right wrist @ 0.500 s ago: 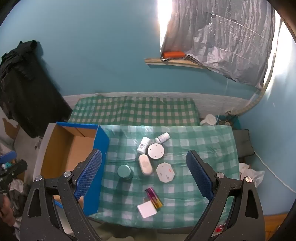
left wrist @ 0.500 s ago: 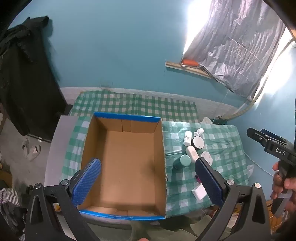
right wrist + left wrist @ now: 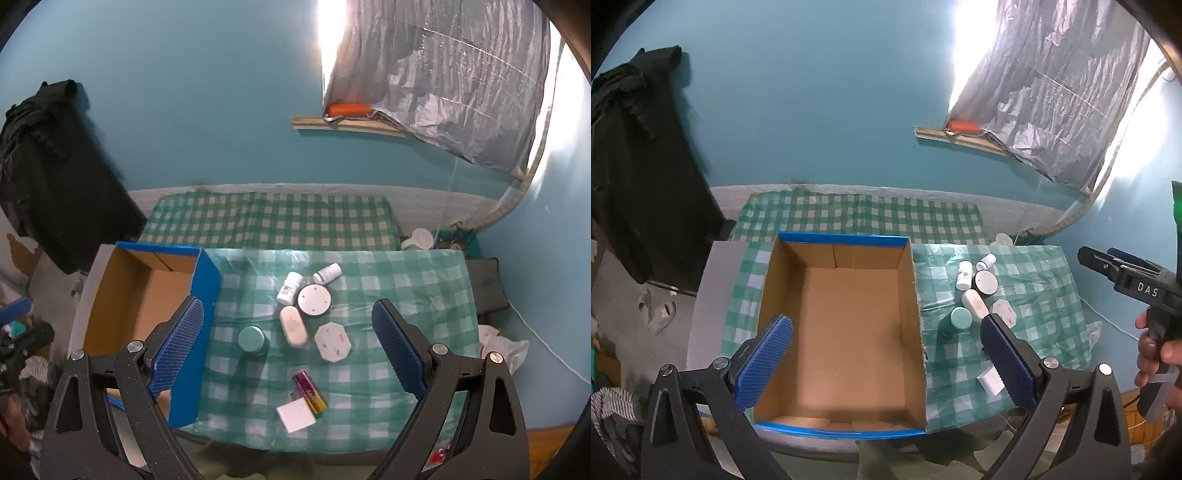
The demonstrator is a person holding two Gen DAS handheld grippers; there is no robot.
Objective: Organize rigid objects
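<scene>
An open cardboard box (image 3: 846,317) with blue edges sits on the checked tablecloth, with nothing in it; it also shows in the right wrist view (image 3: 147,295). Right of it lie a teal jar (image 3: 252,339), a white oval case (image 3: 293,326), a round white disc (image 3: 314,300), an octagonal white piece (image 3: 333,341), two small white bottles (image 3: 289,287), a purple-gold lighter (image 3: 310,391) and a white square pad (image 3: 295,416). My left gripper (image 3: 886,365) is open above the box. My right gripper (image 3: 288,354) is open high above the objects.
The green checked table (image 3: 406,280) ends at a near edge. A second checked surface (image 3: 269,221) lies behind it against the blue wall. Black clothing (image 3: 44,166) hangs at the left. A white cup (image 3: 417,238) and clutter lie at the far right.
Both grippers have shifted only slightly; the view of the box and objects is nearly the same. Nothing was taken hold of or let go.
</scene>
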